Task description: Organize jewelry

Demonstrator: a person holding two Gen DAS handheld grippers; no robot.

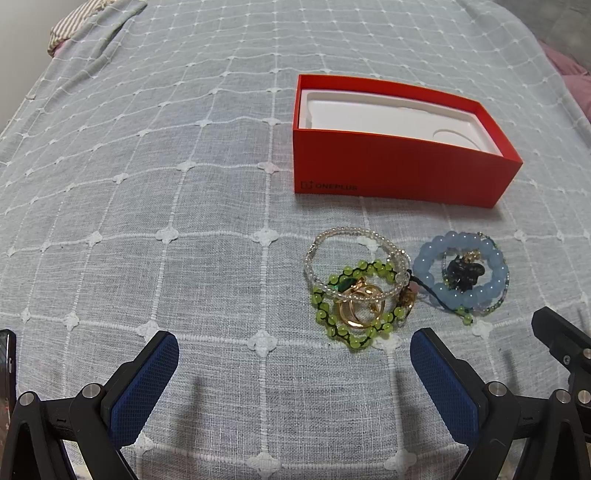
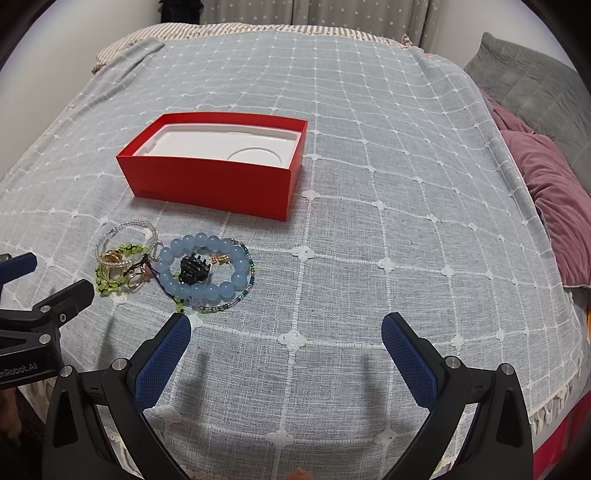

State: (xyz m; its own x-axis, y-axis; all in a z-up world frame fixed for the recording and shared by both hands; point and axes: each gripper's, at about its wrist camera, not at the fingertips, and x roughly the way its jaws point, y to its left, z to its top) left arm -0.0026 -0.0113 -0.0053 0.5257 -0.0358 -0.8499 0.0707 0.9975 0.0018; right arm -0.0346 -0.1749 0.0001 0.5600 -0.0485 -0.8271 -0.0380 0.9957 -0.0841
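Observation:
An open red box [image 1: 399, 173] [image 2: 207, 181] with a white moulded insert lies on the bed. In front of it sits a jewelry pile: a clear bead bracelet [image 1: 314, 254] [image 2: 122, 227], a green bead bracelet [image 1: 321, 314] [image 2: 107, 286], gold rings [image 1: 356, 314] [image 2: 112, 258], and a pale blue bead bracelet [image 1: 424, 266] [image 2: 207, 286] ringing a small black clip [image 1: 463, 275] [image 2: 194, 273]. My left gripper [image 1: 293, 347] is open, just short of the green bracelet. My right gripper [image 2: 286, 328] is open, right of the blue bracelet. Both hold nothing.
A grey bedspread [image 2: 369, 221] with a white grid pattern covers the bed. A pink pillow [image 2: 554, 206] and a grey pillow [image 2: 535, 85] lie at the right edge. Striped bedding [image 2: 177, 31] shows at the far end. The left gripper's body [image 2: 40, 314] sits left of the right gripper.

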